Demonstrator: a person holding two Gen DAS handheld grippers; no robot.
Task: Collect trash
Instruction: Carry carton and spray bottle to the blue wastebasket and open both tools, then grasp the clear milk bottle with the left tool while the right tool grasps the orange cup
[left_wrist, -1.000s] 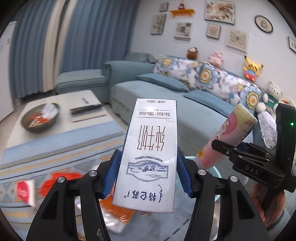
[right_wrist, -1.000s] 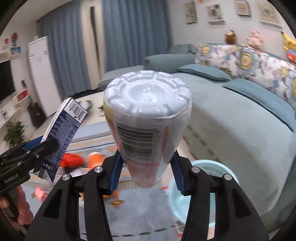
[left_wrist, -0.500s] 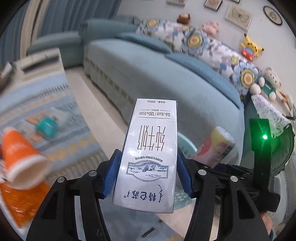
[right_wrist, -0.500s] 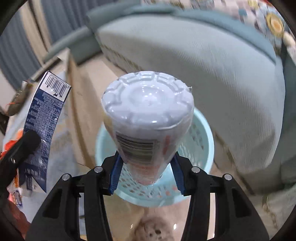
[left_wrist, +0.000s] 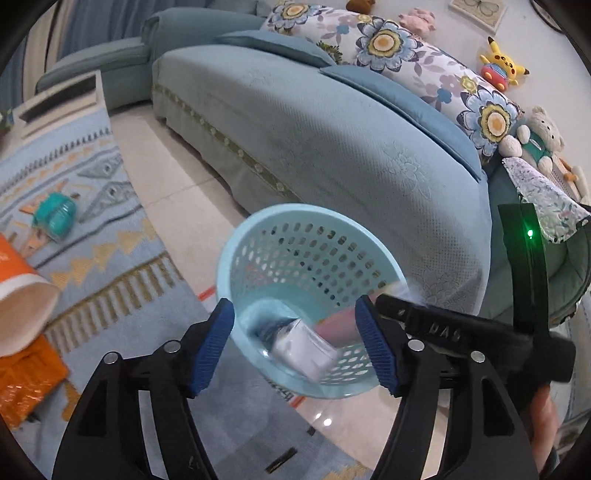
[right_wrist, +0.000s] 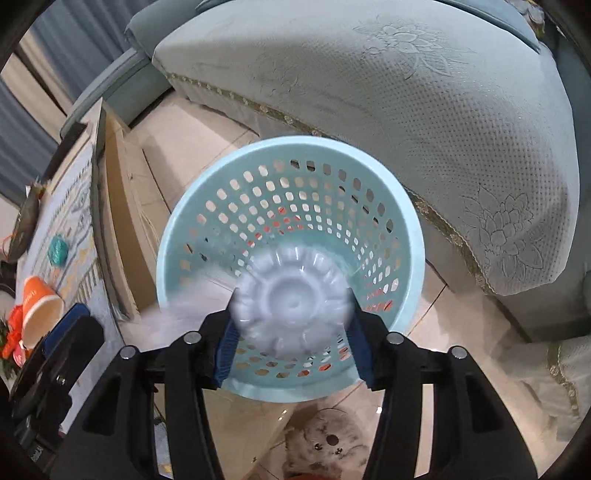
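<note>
Orange paper cup (left_wrist: 22, 280) is lying on the patterned rug (left_wrist: 110, 258) at the far left, trash not yet collected. The left gripper (left_wrist: 295, 343) is opening over the pale blue perforated basket (left_wrist: 236, 258), its ribbed pads clear of the white carton (left_wrist: 303, 350), which is dropping blurred inside. The right gripper (right_wrist: 291, 332) is opening too, poised above the same basket; its ridged plastic bottle (right_wrist: 291, 306) is blurring between the jaws, seemingly slipping free.
</note>
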